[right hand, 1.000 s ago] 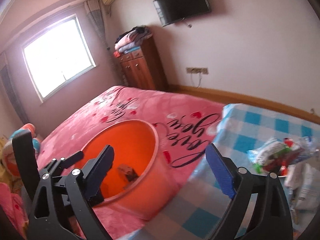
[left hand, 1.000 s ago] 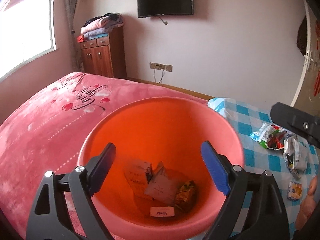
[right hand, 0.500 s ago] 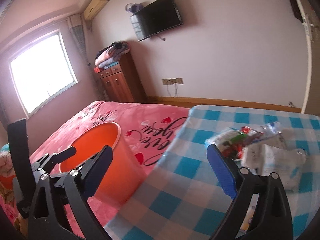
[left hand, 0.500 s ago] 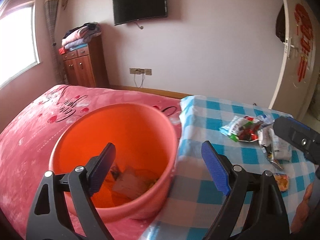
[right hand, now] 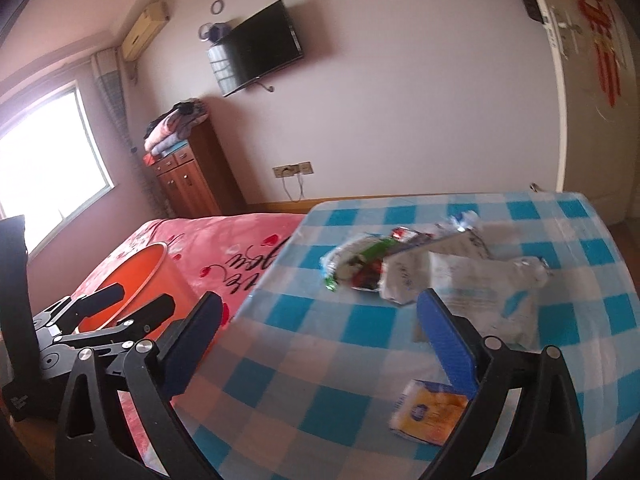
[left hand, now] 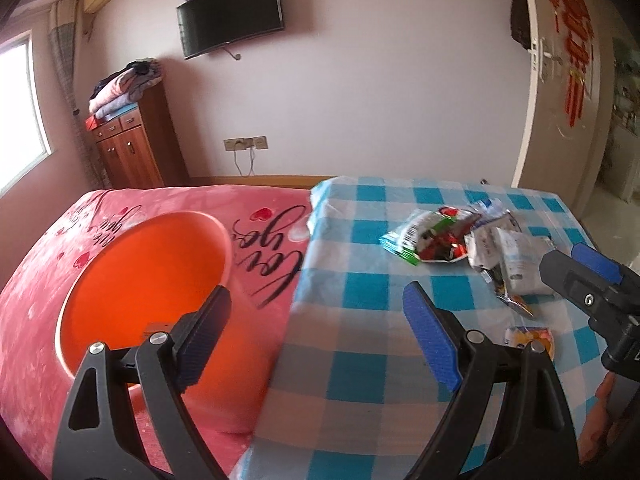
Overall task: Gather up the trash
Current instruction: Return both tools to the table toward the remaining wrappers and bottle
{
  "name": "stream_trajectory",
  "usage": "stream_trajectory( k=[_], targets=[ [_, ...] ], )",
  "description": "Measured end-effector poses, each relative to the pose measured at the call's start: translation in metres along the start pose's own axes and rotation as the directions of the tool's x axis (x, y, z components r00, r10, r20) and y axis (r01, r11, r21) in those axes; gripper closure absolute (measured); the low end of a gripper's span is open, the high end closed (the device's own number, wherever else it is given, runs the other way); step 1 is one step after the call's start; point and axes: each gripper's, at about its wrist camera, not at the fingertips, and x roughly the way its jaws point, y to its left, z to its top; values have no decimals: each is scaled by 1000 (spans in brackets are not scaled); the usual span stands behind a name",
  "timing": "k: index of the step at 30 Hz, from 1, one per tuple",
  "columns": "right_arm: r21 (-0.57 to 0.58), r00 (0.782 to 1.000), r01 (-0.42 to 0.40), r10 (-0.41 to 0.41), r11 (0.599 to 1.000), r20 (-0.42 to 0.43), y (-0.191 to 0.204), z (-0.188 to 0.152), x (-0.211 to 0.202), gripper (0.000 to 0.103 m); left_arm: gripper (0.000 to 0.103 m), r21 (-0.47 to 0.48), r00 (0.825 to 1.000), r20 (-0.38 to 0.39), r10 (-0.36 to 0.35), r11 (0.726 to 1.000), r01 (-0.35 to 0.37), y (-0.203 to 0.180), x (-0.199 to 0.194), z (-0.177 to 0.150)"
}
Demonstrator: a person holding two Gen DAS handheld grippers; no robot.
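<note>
The trash [right hand: 436, 276], a heap of crumpled wrappers, lies on the checked table [right hand: 320, 360] toward its far right corner. A small yellow packet [right hand: 430, 414] lies apart, nearer the front edge. The orange bin [left hand: 144, 280] stands on the pink bed [left hand: 264, 248] against the table's left edge. The left gripper [left hand: 316, 340] is wide open and empty. The right gripper [right hand: 320, 348] is opening, nothing between its jaws.

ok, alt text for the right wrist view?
Right gripper, fingers opening and empty, points over a blue-checked tablecloth toward a wrapper pile and a small yellow packet. An orange bucket sits left on a pink bed.
</note>
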Motion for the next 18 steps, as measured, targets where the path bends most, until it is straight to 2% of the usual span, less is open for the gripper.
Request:
stream_trajectory(
  k=[10, 15, 18],
  targets=[
    [111, 998, 58, -56, 992, -19, -62, -17, -4, 6, 15, 50, 999, -46, -19, 999, 21, -35, 17, -5],
    [150, 996, 92, -89, 984, -29, -97, -25, -8, 6, 15, 52, 994, -67, -83, 995, 86, -51, 32, -2],
    [158, 993, 114, -110, 981, -32, -115, -26, -11, 6, 15, 54, 987, -62, -150, 987, 153, -61, 43, 4]
  ],
)
